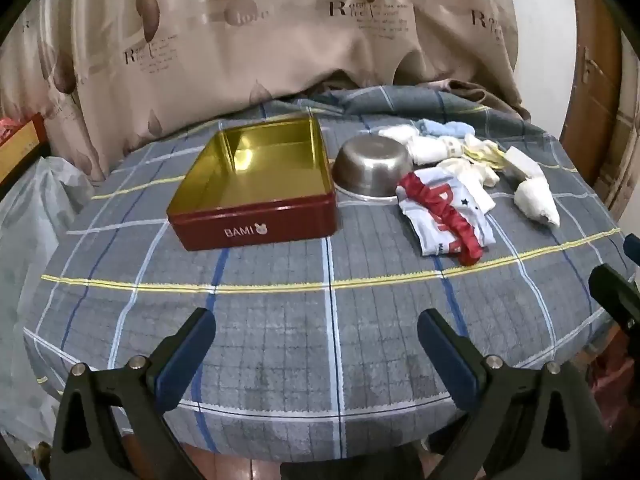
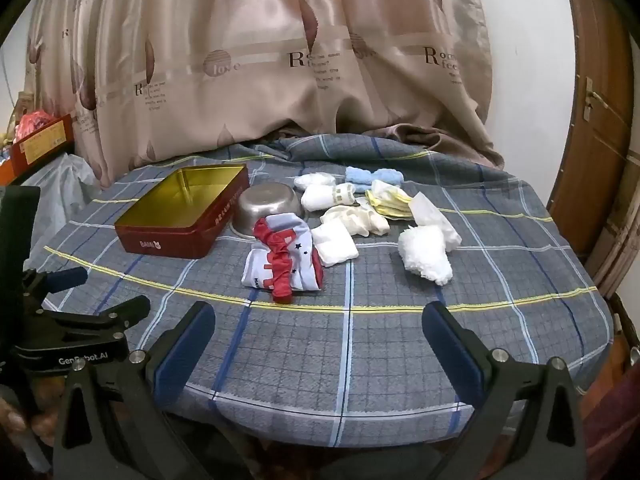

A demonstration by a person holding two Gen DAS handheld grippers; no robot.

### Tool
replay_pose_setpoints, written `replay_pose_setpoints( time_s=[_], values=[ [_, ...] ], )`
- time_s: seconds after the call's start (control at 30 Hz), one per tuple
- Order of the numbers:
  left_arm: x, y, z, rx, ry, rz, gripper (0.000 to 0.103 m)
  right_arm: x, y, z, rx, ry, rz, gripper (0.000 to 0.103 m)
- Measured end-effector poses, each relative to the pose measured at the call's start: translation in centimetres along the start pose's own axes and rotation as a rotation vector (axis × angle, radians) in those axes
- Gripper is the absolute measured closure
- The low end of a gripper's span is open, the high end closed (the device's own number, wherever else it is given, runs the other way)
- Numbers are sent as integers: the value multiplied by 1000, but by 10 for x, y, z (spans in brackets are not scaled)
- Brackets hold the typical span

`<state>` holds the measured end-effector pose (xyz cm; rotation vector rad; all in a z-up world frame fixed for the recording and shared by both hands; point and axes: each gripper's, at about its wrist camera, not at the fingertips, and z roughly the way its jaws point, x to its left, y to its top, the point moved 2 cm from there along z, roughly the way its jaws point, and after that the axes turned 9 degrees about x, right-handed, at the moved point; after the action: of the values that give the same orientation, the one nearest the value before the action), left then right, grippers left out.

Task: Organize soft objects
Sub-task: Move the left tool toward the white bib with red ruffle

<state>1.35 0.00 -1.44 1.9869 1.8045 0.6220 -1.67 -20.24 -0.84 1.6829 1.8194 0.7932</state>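
On red tin (image 1: 256, 224): "BAMI" with bunny logo

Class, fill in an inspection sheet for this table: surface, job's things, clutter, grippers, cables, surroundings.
Surface: grey plaid cloth covers the table.
Job's things: red tin, open and empty; red-trimmed garment and the pile of small socks lie on the cloth right of it.
Clutter: steel bowl beside the tin.
Grippers: left gripper open, empty; right gripper open, empty.
Cables: nothing seen.
Surroundings: beige curtain behind; wooden door at right.
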Motion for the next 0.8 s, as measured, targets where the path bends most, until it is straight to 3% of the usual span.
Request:
replay_pose_setpoints(
  time_s=[0.13, 0.33, 0.63, 0.8],
  values=[
    [-1, -4, 1, -17, 15, 1, 0, -1, 0, -1, 4, 4, 4, 0],
    [8, -3, 5, 16, -24, -21, 0, -4, 2, -2, 6, -4, 10, 0],
    [9, -2, 25, 147, -66, -78, 0, -24, -8, 0, 22, -15, 40, 0],
    [3, -5, 27, 152, -70, -74, 0, -32, -13, 3, 32, -16, 55, 0]
  ],
)
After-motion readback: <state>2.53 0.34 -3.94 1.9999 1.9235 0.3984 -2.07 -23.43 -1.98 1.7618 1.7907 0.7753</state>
